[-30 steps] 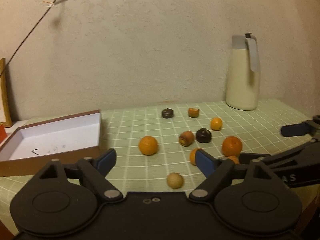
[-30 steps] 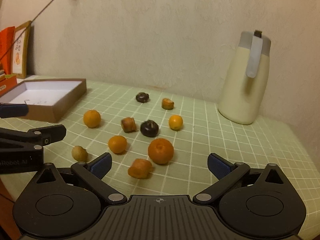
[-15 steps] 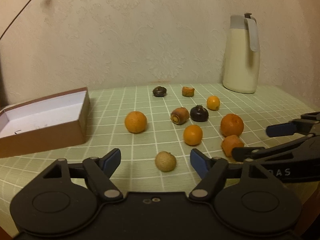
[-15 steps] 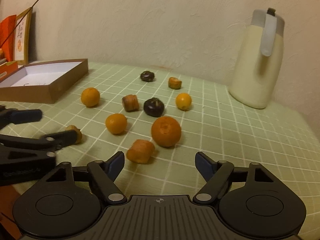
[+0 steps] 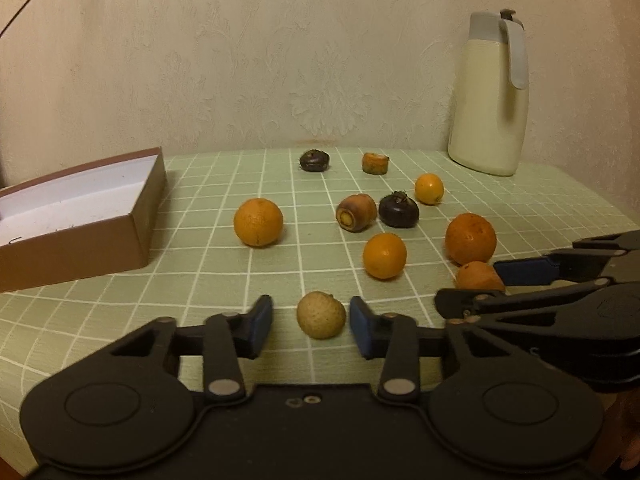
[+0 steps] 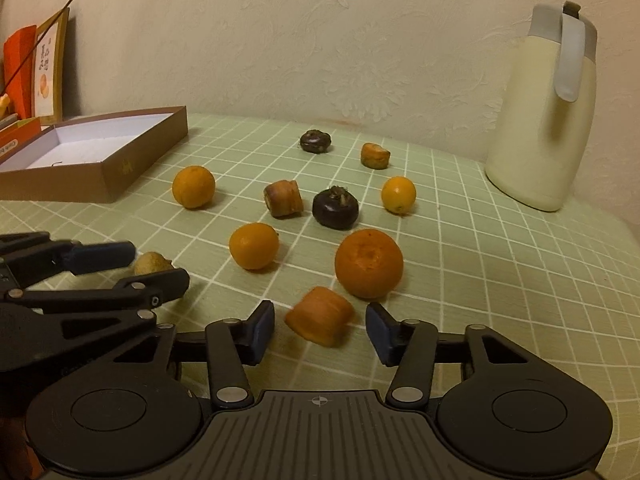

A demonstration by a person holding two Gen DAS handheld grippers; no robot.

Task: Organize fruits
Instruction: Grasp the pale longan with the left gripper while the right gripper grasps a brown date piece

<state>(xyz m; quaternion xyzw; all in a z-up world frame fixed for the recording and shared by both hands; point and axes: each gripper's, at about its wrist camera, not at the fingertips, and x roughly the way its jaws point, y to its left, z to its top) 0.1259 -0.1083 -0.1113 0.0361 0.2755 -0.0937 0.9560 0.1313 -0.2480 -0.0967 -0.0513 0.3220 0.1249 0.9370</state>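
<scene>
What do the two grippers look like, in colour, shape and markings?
Both are matte black plastic. The left gripper and the right gripper each have two round discs at the base, jointed link arms with silver rivets, and dark blue finger pads. The right body is ribbed, with a small crosshair mark. No cables or sleeves show.

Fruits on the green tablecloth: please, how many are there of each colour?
Round orange fruits: 4
Orange-brown cut pieces: 3
Dark purple-brown fruits: 2
Pale tan fruit: 1
Total: 10
</scene>
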